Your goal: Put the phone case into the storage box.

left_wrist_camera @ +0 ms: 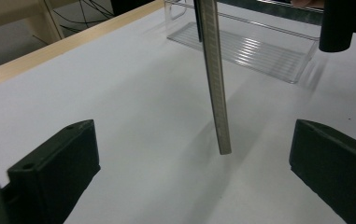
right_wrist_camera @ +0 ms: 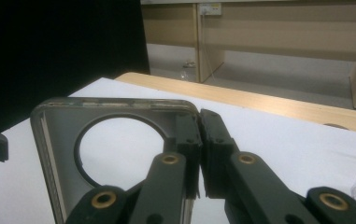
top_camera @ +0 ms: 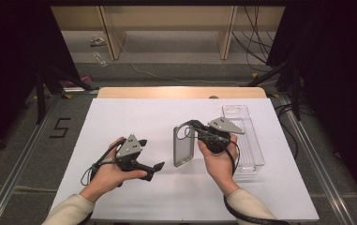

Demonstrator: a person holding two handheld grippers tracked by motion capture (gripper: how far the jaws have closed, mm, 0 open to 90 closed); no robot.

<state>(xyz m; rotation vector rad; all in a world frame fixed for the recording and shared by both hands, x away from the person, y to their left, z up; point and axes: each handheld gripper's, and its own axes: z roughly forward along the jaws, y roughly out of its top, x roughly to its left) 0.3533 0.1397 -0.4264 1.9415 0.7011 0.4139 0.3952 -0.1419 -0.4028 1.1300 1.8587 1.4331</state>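
white tabletop (top_camera: 134, 117), and on the left the left gripper (top_camera: 152, 169) hangs low with jaws spread wide and nothing between them. moving right, the grey phone case (top_camera: 183, 145) stands on edge mid-table, pinched at its rim by the right gripper (top_camera: 191, 125). far right lies the clear plastic tray (top_camera: 253, 154). that thin-edge pinch could slip, and the case would twist or drop.

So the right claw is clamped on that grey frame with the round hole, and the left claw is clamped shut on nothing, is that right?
Not quite. The right claw is indeed clamped on the grey frame, but the left claw is open: the left gripper view shows its jaws spread wide apart over the white table, with nothing between them.
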